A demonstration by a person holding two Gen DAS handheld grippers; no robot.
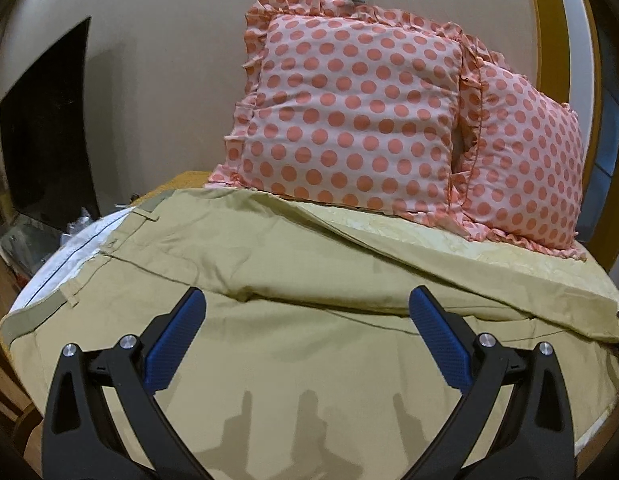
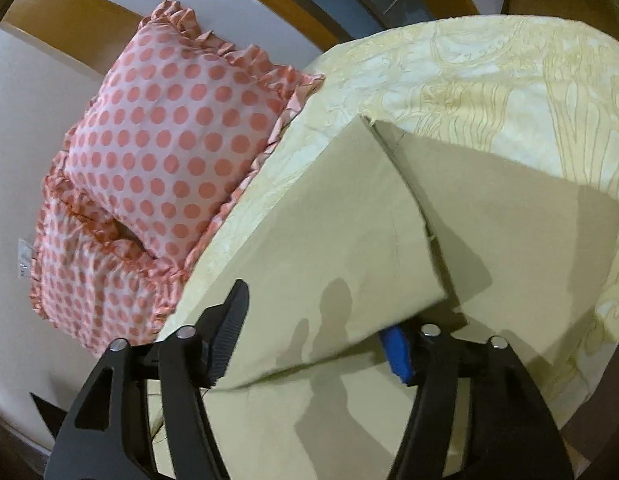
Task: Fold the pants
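Observation:
Khaki pants [image 1: 277, 280] lie spread on a bed, waistband at the left, legs running right. My left gripper [image 1: 307, 300] is open just above the seat of the pants, holding nothing. In the right wrist view the pant legs [image 2: 329, 216] stretch away over the yellow bedspread [image 2: 489, 80], one leg lifted over the other. My right gripper [image 2: 317, 324] is open around the edge of the upper leg; its left finger [image 2: 229, 332] is above the cloth and its blue-padded right finger [image 2: 397, 352] is partly hidden under it.
Two pink polka-dot pillows [image 1: 349, 120] lean against the wall behind the pants, also in the right wrist view [image 2: 169, 140]. A dark screen [image 1: 49, 140] stands at the left. A wooden frame [image 1: 549, 80] borders the right side. The bed edge drops off at the left [image 1: 49, 272].

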